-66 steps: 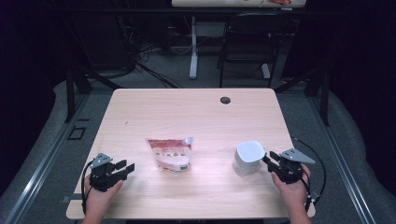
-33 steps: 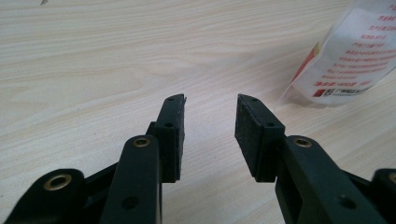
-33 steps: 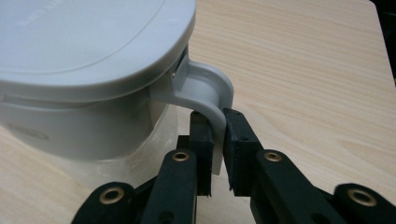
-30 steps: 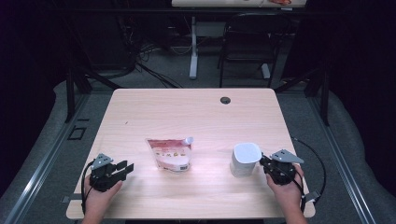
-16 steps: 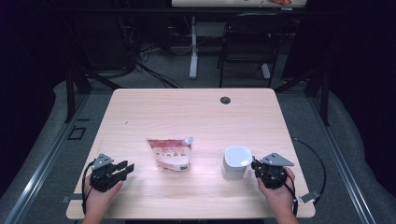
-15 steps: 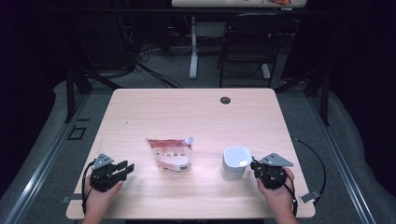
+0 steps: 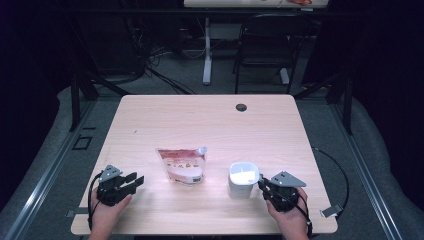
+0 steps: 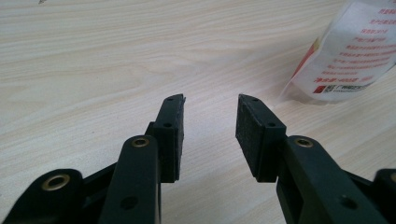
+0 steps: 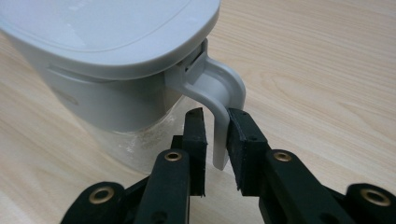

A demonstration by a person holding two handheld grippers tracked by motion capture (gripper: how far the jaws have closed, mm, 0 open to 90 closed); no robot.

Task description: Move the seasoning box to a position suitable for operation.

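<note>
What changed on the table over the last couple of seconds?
The right hand-held gripper slid the white lidded jug leftward and slightly nearer, toward the red-and-white spouted pouch. In the right gripper view its jaws straddle the jug's handle, though full clamping can't be confirmed. The pouch stayed put, and the left hand-held gripper stayed open and idle at the table's near-left.

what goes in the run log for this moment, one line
right gripper: jaws around jug handle, small gap on one side | left gripper: open, idle on table | pouch: flat, left of jug
</note>
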